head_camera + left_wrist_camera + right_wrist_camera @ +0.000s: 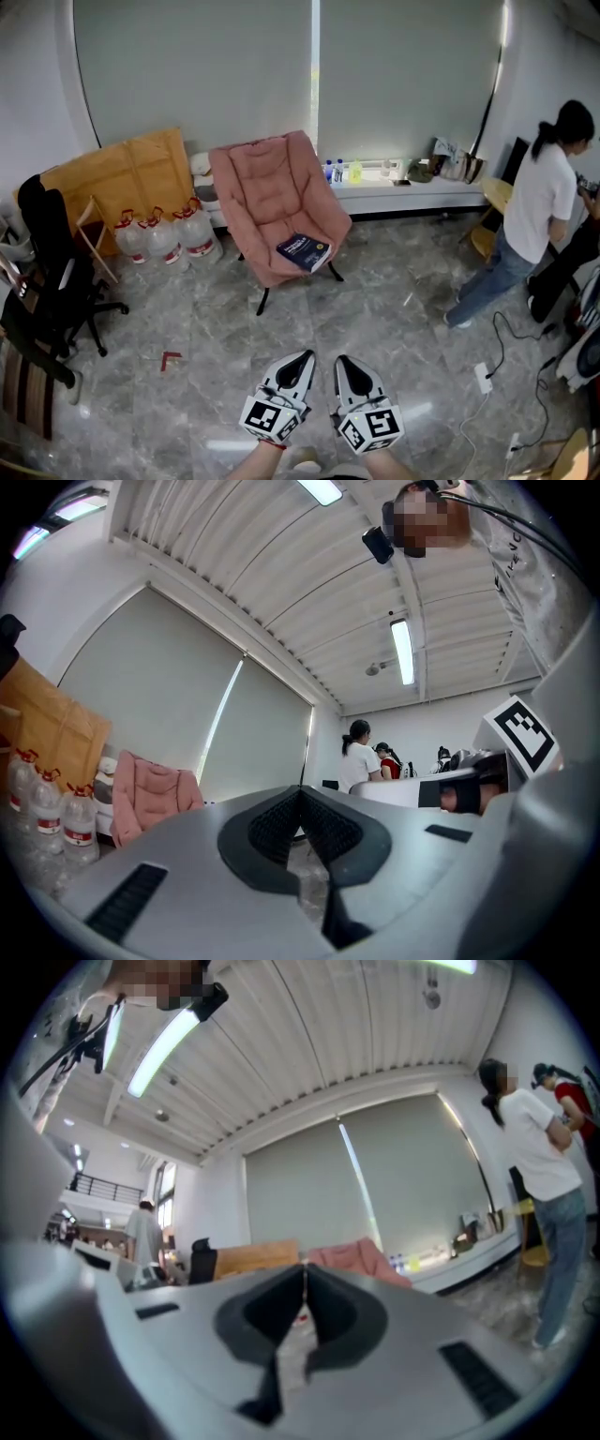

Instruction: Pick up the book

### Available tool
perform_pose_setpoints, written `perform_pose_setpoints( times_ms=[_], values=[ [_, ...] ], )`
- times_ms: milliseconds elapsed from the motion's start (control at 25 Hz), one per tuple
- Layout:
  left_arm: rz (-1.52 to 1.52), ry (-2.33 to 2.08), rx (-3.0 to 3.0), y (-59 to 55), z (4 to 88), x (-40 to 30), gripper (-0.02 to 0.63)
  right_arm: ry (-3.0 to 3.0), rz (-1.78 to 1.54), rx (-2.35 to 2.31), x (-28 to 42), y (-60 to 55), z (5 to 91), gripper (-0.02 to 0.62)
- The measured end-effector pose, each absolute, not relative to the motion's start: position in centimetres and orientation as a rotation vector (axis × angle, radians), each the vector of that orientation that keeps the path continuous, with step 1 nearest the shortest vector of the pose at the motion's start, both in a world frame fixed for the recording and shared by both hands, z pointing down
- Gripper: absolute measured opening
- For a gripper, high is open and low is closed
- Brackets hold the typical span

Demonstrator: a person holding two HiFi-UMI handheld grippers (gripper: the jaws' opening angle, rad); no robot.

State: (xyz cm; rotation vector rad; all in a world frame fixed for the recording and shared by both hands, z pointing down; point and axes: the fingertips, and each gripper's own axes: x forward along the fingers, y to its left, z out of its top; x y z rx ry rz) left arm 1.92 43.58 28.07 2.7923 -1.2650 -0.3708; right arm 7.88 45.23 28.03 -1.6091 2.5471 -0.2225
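Book (303,251) lies on the pink chair's (267,187) seat, well ahead of our left claw (298,361) and right claw (347,366), both clenched on nothing. Its long side slants across our approach, and we judge the left claw slightly better lined up.

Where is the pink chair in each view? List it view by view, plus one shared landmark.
Head view: pink chair centre, book on seat.
Left gripper view: chair lower left, beside water bottles.
Right gripper view: chair centre, behind the right tongs.
Shared landmark: brown cardboard left of the chair.
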Motion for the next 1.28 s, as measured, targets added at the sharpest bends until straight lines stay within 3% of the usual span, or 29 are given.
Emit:
perform_pose_setpoints(
  times_ms=[1280],
  values=[
    [-0.362, -1.362, 2.734, 30.9, 28.4, -2.2, 0.012, 2.579, -0.309, -1.546, 4.8, 32.0, 29.1, 0.012]
  ],
)
